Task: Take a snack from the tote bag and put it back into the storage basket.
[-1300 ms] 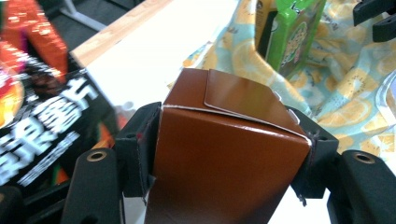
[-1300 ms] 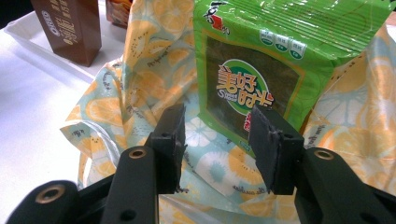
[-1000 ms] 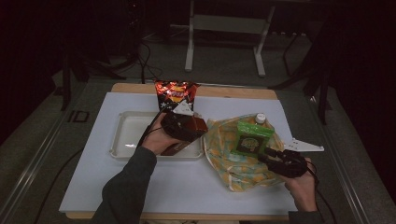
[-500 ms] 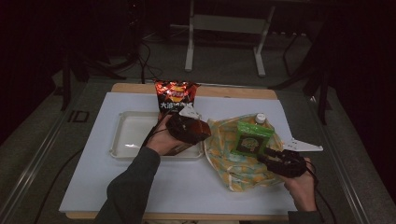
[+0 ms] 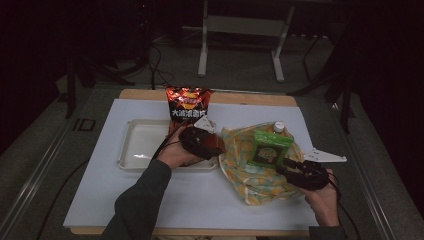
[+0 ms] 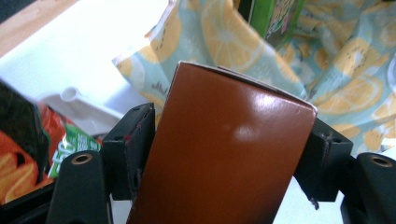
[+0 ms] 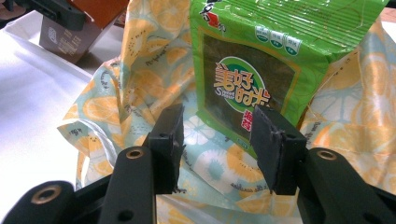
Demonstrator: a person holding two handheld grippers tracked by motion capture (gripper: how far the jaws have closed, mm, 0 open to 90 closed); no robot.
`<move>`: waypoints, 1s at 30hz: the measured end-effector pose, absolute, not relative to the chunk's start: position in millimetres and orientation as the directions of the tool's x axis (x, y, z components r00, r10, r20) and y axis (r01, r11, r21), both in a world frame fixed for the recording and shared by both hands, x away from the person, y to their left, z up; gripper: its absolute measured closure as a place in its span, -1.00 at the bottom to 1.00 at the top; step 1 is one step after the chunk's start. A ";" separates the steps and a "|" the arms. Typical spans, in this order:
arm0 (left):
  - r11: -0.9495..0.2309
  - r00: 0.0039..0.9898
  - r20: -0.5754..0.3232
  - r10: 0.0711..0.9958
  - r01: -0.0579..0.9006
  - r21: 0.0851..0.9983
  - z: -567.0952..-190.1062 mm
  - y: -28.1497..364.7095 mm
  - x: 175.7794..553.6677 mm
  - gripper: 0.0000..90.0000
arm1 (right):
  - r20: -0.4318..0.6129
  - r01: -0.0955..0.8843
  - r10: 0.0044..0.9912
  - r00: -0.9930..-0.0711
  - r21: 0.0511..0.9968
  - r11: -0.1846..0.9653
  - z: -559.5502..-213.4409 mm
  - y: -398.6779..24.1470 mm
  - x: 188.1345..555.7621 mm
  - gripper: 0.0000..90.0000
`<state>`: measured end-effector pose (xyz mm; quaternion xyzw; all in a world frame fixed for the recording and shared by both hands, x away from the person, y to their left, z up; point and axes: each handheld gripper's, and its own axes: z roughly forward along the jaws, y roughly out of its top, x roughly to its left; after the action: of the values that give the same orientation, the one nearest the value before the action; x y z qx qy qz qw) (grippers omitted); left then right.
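Our left gripper point(image 6: 224, 154) has a brown carton point(image 6: 224, 149) between its fingers, which have just been easing wider, just beside the lemon-print bag point(image 5: 250, 170). Our right gripper point(image 7: 219, 149) stands half open at the bag's mouth, gripping nothing, before the green packet point(image 7: 261, 74) inside.

Brown box point(image 6: 224, 149): glossy coated card, smooth, strong highlight on the face. Green packet point(image 7: 271, 65): shiny plastic film, crinkled at the top seal. Chip bag point(image 5: 189, 102): glossy foil-like film, creased. Lemon-print bag point(image 5: 250, 165): thin printed sheet, soft and wrinkled, low sheen; cloth or plastic, can't tell. Tray point(image 5: 131, 150): white smooth plastic, slight gloss. Table point(image 5: 100, 190): matt white top, bare wood edge. Gripper pads point(image 7: 170, 140): black, matt, rough-edged.
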<state>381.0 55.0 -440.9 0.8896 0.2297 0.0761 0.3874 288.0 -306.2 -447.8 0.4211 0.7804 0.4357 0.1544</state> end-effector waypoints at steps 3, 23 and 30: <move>-0.602 0.879 -0.047 0.474 0.362 0.712 -444.5 58.7 380.8 -0.36 | 0.126 0.523 0.792 -0.598 0.809 0.267 -448.0 -306.1 288.2 0.21; -0.637 0.869 -0.082 0.488 0.419 0.647 -468.5 81.1 371.5 -0.47 | 0.122 0.521 0.791 -0.599 0.809 0.270 -448.6 -305.7 288.3 0.21; -0.662 0.869 -0.073 0.489 0.424 0.619 -473.2 73.0 371.1 -0.49 | 0.123 0.523 0.792 -0.598 0.808 0.270 -448.9 -305.7 288.5 0.21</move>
<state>371.1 73.0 -473.2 0.9102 0.2506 0.0499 0.3261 288.5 -305.7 -448.9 0.4208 0.7815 0.4338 0.1549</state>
